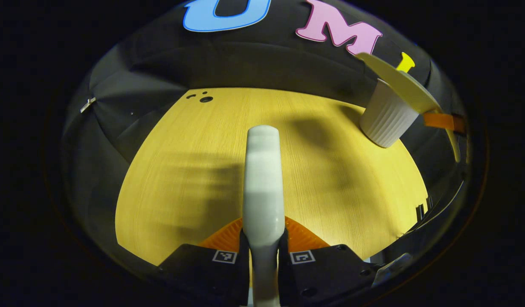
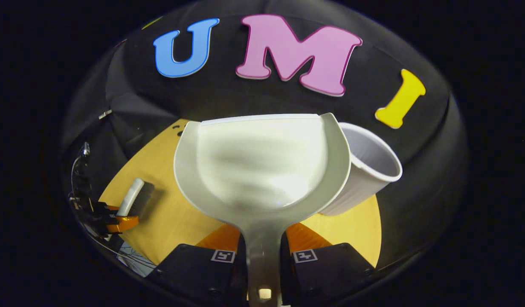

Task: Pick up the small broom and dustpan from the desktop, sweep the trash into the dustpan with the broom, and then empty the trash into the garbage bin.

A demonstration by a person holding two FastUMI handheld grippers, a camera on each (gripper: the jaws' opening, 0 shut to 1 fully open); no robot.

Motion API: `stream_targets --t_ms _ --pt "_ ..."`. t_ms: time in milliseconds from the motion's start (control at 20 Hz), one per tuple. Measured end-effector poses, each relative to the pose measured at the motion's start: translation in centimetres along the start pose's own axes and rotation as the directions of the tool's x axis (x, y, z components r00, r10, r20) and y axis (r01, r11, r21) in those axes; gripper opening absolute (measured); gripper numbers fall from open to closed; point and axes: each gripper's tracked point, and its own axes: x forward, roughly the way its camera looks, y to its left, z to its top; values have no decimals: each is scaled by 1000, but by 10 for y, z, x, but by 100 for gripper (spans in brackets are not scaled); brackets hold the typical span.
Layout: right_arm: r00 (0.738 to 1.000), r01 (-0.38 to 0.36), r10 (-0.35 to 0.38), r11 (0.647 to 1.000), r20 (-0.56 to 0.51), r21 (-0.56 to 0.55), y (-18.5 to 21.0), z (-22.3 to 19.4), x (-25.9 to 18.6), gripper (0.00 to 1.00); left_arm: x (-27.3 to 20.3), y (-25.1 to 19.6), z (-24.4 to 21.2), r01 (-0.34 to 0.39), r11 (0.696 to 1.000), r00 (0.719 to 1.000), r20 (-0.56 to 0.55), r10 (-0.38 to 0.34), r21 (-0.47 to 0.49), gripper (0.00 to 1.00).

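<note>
No readable brand or label shows on either tool. The left gripper point(image 1: 262, 251) clamps the broom point(image 1: 262, 179) handle above the desktop point(image 1: 168, 170). The right gripper point(image 2: 262, 256) clamps the dustpan point(image 2: 258, 166) handle, its pan raised beside the tilted-looking garbage bin point(image 2: 369, 170).

My booth: yellow wood-grain desk point(image 1: 181, 170), shadowed in patches; black cloth wall point(image 2: 228, 98) behind its far edge.

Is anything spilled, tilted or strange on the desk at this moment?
Nothing stands out. The garbage bin stands on the desk; its lean looks like lens distortion. The dustpan looks empty, and no trash is visible on the desk.
</note>
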Motion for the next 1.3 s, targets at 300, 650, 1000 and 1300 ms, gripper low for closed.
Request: stream_targets --t_ms 300,650,1000,1300 --pt "984 -4 11 999 -178 39 10 -92 35 31 27 -7 -19 8 1000 998 -57 -8 -4 31" --pt "946 -10 39 996 -322 92 24 -176 44 34 59 1 -23 -51 997 993 -108 57 51 32" --pt "927 14 37 991 -372 134 23 -185 45 34 84 4 -22 -71 996 980 -184 80 52 35" --pt "924 14 53 985 -379 173 24 -185 46 36 87 -1 -20 -94 987 971 -206 120 134 38"
